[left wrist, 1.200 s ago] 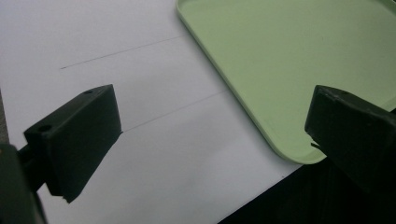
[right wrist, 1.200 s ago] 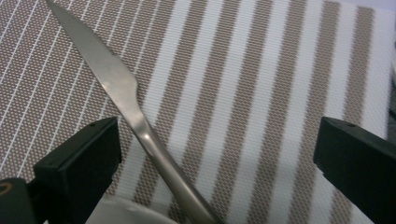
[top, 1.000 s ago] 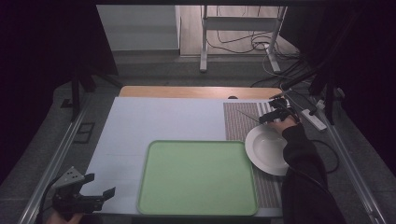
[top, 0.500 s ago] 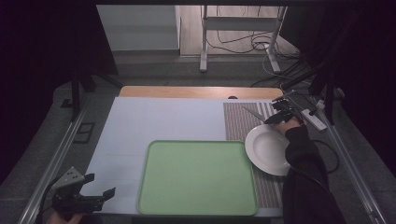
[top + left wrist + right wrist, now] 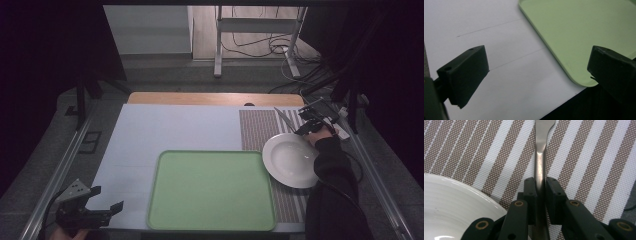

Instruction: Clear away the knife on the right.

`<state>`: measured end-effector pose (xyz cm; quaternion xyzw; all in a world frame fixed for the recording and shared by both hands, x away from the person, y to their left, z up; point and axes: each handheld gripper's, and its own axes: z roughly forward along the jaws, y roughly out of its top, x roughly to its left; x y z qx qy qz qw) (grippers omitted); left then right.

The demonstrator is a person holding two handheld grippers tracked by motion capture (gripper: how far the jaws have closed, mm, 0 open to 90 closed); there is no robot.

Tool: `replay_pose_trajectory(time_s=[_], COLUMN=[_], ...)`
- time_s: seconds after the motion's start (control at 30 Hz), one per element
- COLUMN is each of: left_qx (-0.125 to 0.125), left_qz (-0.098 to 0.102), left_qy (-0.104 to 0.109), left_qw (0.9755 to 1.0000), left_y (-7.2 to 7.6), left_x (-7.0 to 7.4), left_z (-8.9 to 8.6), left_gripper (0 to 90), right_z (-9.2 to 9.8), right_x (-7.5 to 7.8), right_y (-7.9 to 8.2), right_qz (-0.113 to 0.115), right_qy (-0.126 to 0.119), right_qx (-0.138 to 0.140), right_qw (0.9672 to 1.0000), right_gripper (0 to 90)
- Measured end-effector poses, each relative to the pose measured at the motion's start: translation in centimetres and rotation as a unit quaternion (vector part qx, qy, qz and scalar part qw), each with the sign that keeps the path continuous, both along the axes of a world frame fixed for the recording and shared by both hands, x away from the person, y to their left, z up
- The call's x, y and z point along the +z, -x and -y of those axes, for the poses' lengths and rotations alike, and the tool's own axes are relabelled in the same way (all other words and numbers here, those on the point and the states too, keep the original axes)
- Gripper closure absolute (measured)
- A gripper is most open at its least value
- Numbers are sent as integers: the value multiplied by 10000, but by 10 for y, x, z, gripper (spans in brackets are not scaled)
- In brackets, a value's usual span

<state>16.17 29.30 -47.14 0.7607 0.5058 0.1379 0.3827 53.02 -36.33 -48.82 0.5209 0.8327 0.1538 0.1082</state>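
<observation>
A slim metal utensil [image 5: 540,157] hangs over the brown striped placemat [image 5: 584,157], and my right gripper [image 5: 540,185] is shut on its handle. From above, the right gripper [image 5: 309,125] is at the far right of the table, just beyond a white plate [image 5: 290,160], with the utensil [image 5: 283,119] pointing left and away. The plate's rim [image 5: 449,202] lies to the lower left of the jaws. My left gripper [image 5: 106,199] stands open at the table's front left corner, with nothing between its jaws. It [image 5: 536,72] hovers over the white mat [image 5: 506,50] beside the green tray's corner [image 5: 579,37].
The empty green tray [image 5: 210,190] lies front and centre on the white mat [image 5: 175,130]. The striped placemat [image 5: 257,130] runs along the right side under the plate. A wooden strip [image 5: 210,98] edges the far side. Cables lie on the floor beyond.
My right gripper has shifted a little to the right with the utensil in it. The left gripper has stayed put.
</observation>
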Motion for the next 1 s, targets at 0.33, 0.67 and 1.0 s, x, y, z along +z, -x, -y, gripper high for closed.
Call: replay_pose_trajectory(time_s=[0.33, 0.67, 1.0], left_qx=[-1, -8, -11], left_qz=[3, -3, 1], left_qy=[1, -18, -20], left_qw=[10000, 10000, 10000], left_y=[0, 0, -1], left_x=[0, 0, 0], left_z=[0, 1, 1], left_gripper=[34, 35, 34], right_z=[23, 31, 23], right_x=[15, 36, 48], right_y=[7, 23, 41], right_qz=[284, 493, 626], right_qy=[-117, -438, -735], right_qx=[-322, -378, -243], right_qw=[9990, 9971, 9950], right_gripper=[800, 801, 800])
